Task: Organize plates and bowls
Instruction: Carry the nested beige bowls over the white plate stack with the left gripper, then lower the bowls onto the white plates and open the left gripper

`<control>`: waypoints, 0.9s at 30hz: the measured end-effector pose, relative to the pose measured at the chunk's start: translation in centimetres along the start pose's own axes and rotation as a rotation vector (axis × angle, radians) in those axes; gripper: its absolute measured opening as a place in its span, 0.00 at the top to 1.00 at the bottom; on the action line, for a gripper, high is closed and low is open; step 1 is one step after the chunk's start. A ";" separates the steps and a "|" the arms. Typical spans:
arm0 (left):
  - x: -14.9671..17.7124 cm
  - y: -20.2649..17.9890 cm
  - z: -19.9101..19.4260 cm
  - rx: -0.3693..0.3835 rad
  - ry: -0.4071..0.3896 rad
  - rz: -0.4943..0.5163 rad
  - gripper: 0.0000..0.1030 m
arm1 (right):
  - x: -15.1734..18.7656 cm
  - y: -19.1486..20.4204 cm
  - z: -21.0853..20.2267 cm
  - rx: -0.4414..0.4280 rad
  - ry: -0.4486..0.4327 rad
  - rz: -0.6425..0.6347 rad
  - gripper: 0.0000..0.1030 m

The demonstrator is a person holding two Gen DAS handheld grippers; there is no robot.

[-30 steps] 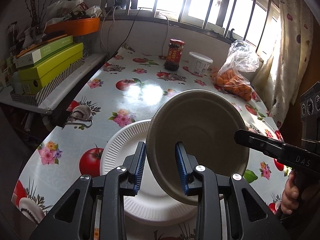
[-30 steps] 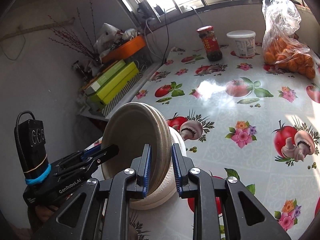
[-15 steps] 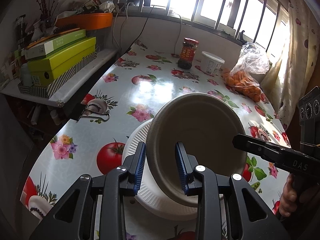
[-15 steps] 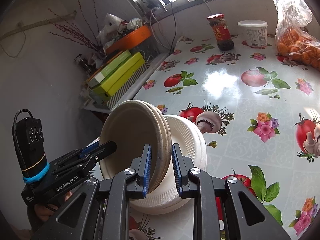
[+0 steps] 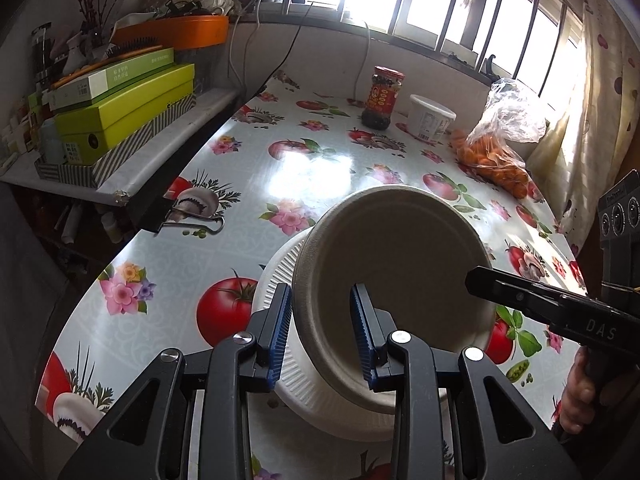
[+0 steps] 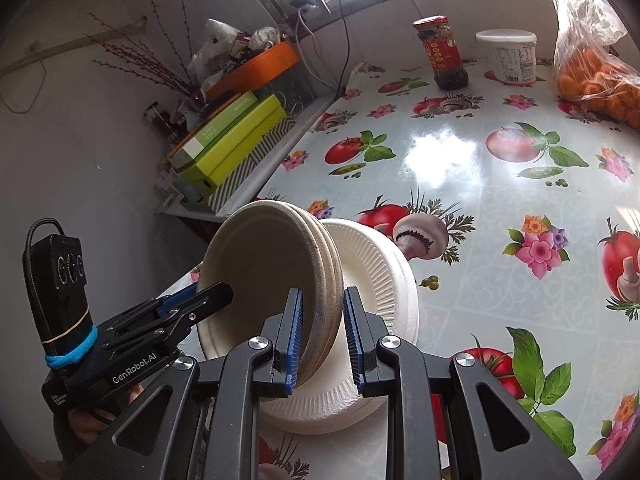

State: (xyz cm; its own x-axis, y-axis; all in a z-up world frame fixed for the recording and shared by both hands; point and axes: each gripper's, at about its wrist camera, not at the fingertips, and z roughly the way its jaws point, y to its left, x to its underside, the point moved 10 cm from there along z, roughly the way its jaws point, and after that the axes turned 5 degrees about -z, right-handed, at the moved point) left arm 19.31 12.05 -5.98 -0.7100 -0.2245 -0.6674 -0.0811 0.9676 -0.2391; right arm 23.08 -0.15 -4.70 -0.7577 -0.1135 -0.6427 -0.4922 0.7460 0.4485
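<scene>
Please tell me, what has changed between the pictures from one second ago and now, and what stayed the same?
The beige bowls, tilted and gripped by the left gripper and the right gripper, came down closer over the white plates. Nothing was released or newly taken: both grippers stay clamped on the rims. The plates, the jar and the white tub kept their places on the table.
</scene>
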 end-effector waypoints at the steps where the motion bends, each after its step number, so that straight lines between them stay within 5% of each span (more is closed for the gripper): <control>1: 0.0 0.0 0.0 0.002 0.000 -0.002 0.70 | 0.0 0.0 0.1 0.002 0.001 0.001 0.80; 23: -0.1 0.3 1.0 0.009 0.019 -0.009 0.70 | 0.0 -0.8 0.5 0.016 0.006 0.017 0.80; 27: -0.1 0.5 1.2 0.007 0.028 -0.023 0.68 | 0.0 -1.0 0.5 0.019 0.008 0.019 0.74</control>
State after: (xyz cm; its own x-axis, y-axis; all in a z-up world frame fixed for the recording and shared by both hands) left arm 20.19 12.39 -6.93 -0.7272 -0.2436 -0.6418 -0.0928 0.9612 -0.2597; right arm 23.74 -0.53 -5.48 -0.7700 -0.1045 -0.6294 -0.4698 0.7603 0.4486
